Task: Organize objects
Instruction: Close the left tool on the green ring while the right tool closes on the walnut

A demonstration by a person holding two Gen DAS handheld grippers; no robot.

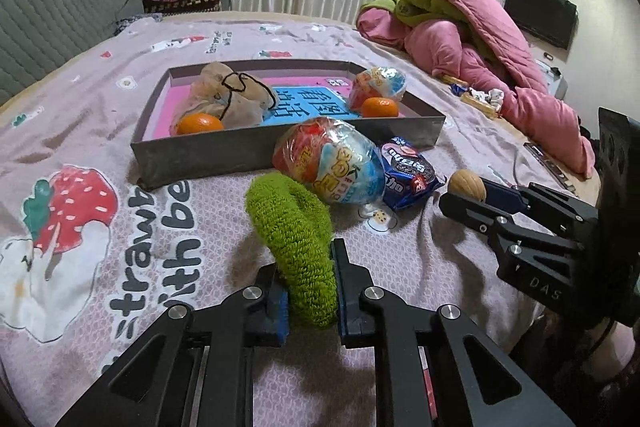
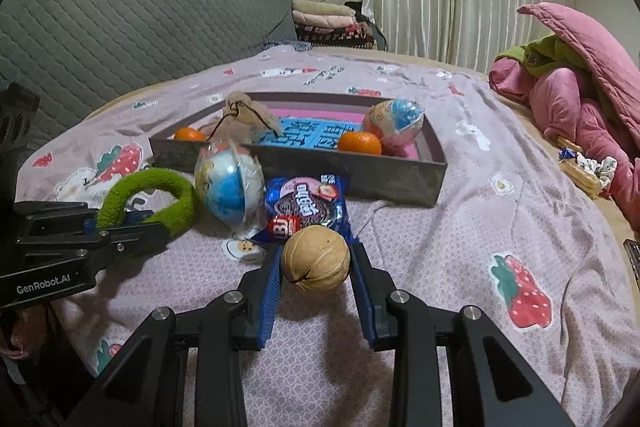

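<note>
Left gripper (image 1: pixel 306 291) was closed on the green ring (image 1: pixel 294 227), right gripper (image 2: pixel 316 267) on the walnut (image 2: pixel 315 258). Both items were held just short of the tray (image 1: pixel 224 155), its near wall ahead, apparently for loading beside the oranges (image 1: pixel 380 107).

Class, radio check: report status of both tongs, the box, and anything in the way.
Left tongs shut on green ring. Right tongs shut on walnut. Box ahead, partly filled. Snack bag and cookie packet lie between.
</note>
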